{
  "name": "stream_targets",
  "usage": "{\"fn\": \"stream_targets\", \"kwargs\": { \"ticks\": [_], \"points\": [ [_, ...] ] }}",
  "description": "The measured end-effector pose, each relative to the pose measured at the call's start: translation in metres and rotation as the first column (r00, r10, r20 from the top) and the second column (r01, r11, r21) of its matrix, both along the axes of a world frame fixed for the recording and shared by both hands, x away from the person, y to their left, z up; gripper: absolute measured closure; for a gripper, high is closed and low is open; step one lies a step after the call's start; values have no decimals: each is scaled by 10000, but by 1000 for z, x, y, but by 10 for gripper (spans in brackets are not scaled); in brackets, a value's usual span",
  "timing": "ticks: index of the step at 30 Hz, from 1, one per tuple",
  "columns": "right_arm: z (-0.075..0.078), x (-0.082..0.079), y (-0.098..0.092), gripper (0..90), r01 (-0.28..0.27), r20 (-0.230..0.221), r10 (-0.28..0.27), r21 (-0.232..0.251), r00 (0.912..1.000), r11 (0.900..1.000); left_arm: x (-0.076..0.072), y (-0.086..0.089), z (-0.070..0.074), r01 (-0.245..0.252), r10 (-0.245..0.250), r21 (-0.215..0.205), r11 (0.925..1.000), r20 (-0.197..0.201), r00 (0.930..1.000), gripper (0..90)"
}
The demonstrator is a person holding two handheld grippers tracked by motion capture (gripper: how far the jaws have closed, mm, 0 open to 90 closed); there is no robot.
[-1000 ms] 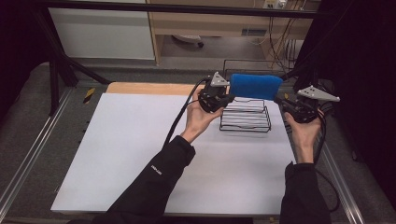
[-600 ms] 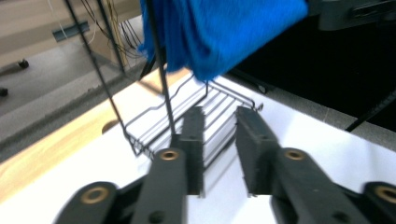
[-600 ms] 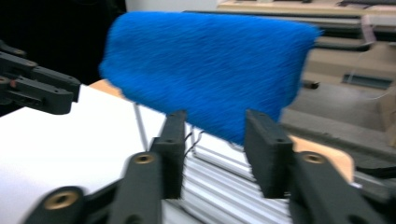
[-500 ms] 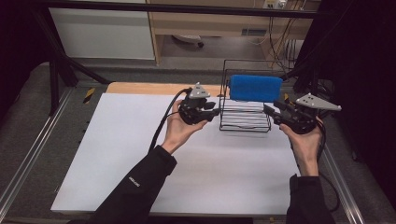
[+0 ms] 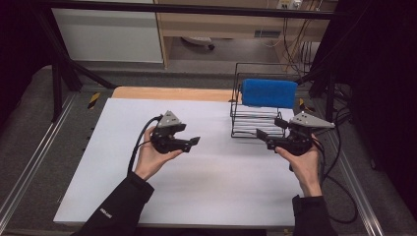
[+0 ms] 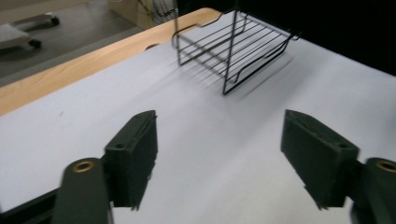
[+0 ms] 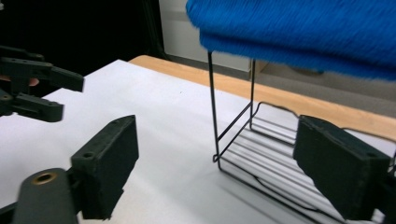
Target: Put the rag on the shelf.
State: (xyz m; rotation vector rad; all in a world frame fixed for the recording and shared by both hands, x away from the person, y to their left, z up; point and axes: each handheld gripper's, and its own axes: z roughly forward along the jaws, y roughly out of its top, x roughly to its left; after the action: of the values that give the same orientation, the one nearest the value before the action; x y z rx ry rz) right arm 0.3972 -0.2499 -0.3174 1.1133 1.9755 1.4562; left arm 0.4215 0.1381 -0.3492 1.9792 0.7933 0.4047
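Blue towel [image 5: 269,92], folded, sits atop black wire rack [image 5: 255,127]; L gripper [image 5: 189,136] & R gripper [image 5: 269,129] both spread apart, empty.

Bright table [image 5: 221,191], dark surroundings, slightly blurred views.

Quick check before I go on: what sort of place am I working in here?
Most likely a lab recording bench, not a home. A white table sits inside a black frame, with cables hanging behind. On it stands a black wire rack with a blue sponge on top.
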Motion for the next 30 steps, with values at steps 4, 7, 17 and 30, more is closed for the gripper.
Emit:
{"fn": "stream_targets", "kwargs": {
  "ticks": [4,7,17,30],
  "points": [
    [-12,-2,6,90,-121,-259,121,12,9996,9999,-11,27,-16,-553,553,-27,9985,36,9985,172],
    [-22,-5,11,68,-226,-417,227,24,9989,9997,-19,44,-26,-846,846,66,9964,-26,9964,130],
    [-60,-15,15,27,-680,-1101,670,-52,9917,9977,-43,85,-61,-1386,1407,587,9886,-331,9895,96],
    [-105,-32,3,8,-973,-1974,923,-161,9760,9951,-59,113,-84,-1144,1193,693,9910,-727,9902,100]
  ]
}}
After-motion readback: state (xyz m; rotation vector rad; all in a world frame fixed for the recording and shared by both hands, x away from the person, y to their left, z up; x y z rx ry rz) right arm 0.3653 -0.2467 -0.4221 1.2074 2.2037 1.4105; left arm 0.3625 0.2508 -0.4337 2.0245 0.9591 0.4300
